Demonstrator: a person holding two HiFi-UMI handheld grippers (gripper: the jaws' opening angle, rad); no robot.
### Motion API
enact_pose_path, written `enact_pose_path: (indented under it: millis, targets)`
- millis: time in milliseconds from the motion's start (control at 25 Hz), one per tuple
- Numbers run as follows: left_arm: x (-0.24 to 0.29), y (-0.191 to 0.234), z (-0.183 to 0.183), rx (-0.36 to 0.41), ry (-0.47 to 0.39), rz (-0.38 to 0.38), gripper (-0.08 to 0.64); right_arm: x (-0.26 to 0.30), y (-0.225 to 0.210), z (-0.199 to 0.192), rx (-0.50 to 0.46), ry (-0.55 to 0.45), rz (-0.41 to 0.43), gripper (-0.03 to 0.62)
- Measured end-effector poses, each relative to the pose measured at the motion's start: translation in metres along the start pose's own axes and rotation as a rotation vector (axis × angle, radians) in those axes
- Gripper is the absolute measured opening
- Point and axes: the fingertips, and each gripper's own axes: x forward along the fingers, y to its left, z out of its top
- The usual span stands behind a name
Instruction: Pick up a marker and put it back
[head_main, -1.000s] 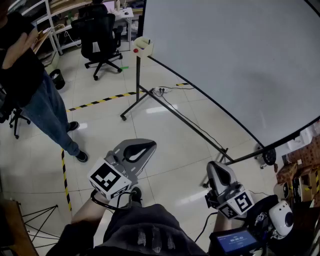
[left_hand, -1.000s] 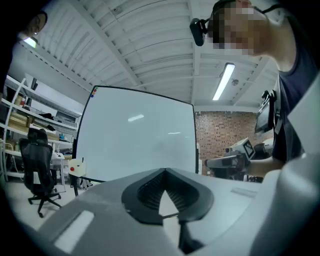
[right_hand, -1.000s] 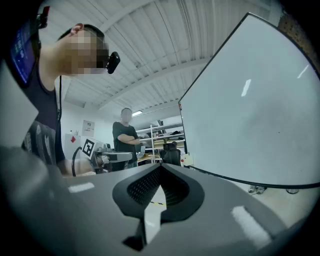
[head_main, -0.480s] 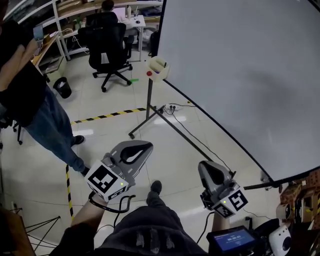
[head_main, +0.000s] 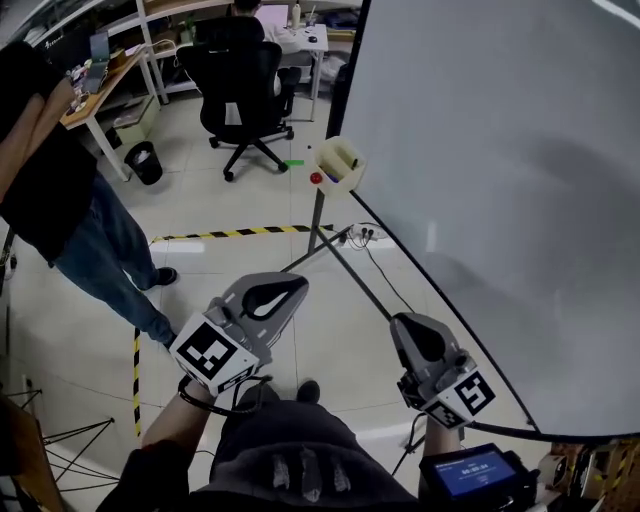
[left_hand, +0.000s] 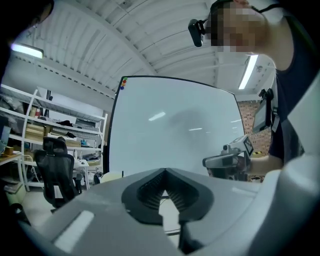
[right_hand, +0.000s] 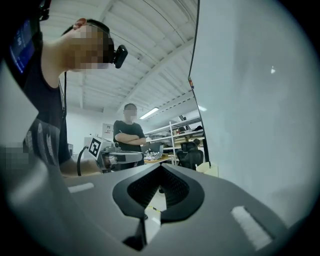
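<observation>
Beside whiteboard (head_main: 500, 180), hand-held grippers (head_main: 296, 288) (head_main: 408, 328) closed, empty

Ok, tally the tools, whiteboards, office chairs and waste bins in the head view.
Tools: 2 (left tool, right tool)
Whiteboard: 1
Office chair: 1
Waste bin: 1
Total: 5

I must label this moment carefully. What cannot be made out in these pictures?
1. Cream holder at the corner of the whiteboard: in the head view it is too small to show whether markers lie in it.
2. Standing person: cut off by the left edge of the head view.
3. Screen at the bottom edge of the head view: its print is too small to read.
</observation>
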Motion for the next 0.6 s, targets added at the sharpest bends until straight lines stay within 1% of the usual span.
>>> enact_pose_path:
  millis: [80, 200, 360, 480, 600]
  targets:
    - [0.010, 0.019, 0.000, -0.004, 0.002, 0.014, 0.006, 0.016, -0.012, 0.004, -0.001, 0.005, 0.014, 0.002]
    - [0.029, 0.051, -0.006, 0.008, 0.008, 0.010, 0.006, 0.044, -0.032, 0.001, -0.006, 0.018, 0.021, 0.002]
    - [0.055, 0.108, -0.019, -0.004, 0.014, -0.006, 0.006, 0.087, -0.063, -0.005, 0.002, 0.042, -0.005, 0.002]
    - [0.078, 0.150, -0.024, -0.024, 0.010, -0.037, 0.006, 0.115, -0.083, -0.006, 0.023, 0.052, -0.044, 0.002]
    - [0.098, 0.187, -0.027, -0.007, 0.027, -0.090, 0.006, 0.145, -0.102, -0.005, 0.038, 0.049, -0.084, 0.002]
